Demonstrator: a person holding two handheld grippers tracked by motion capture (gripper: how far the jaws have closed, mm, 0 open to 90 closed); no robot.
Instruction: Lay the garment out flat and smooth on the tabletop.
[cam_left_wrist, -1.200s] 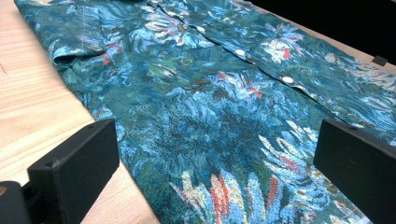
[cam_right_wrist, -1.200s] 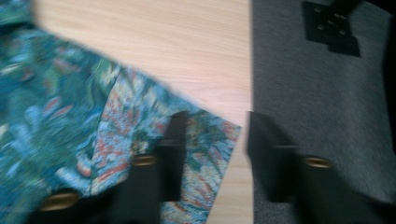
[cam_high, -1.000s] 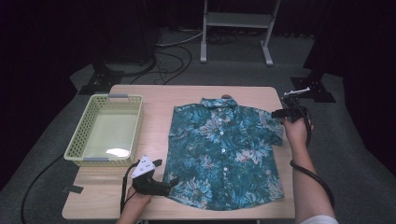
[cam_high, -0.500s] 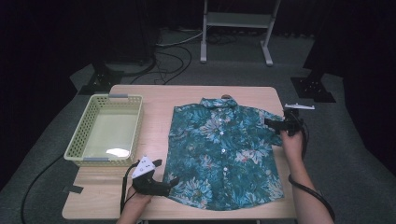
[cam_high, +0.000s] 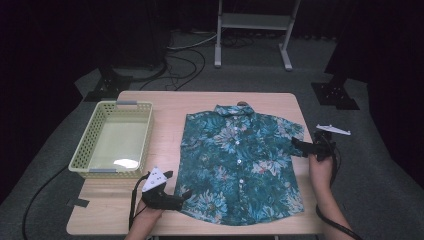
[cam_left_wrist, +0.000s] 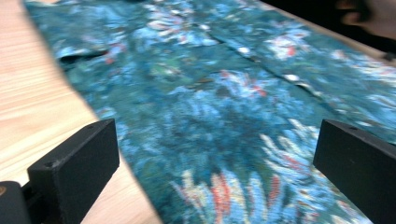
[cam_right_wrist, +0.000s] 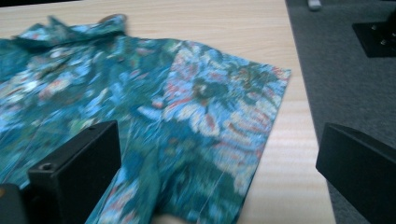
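lying flat on the desk (cam_high: 170, 107), shirt (cam_high: 240, 160) unchanged. right gripper (cam_high: 300, 146) has dropped from beyond the shirt's sleeve to its edge, jaws wide. left gripper (cam_high: 182, 196) stays wide at shirt's hem corner.

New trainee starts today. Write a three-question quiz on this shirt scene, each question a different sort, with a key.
1. True or false: the shirt lies inside the basket.
2. Which part of the shirt is the right gripper nearest? A) collar B) sleeve C) bottom hem
3. Fill in: the left gripper has its jaws ____ at the shirt's bottom hem corner.

Key
1. False; it lies spread flat on the table, buttoned side up.
2. B
3. Open
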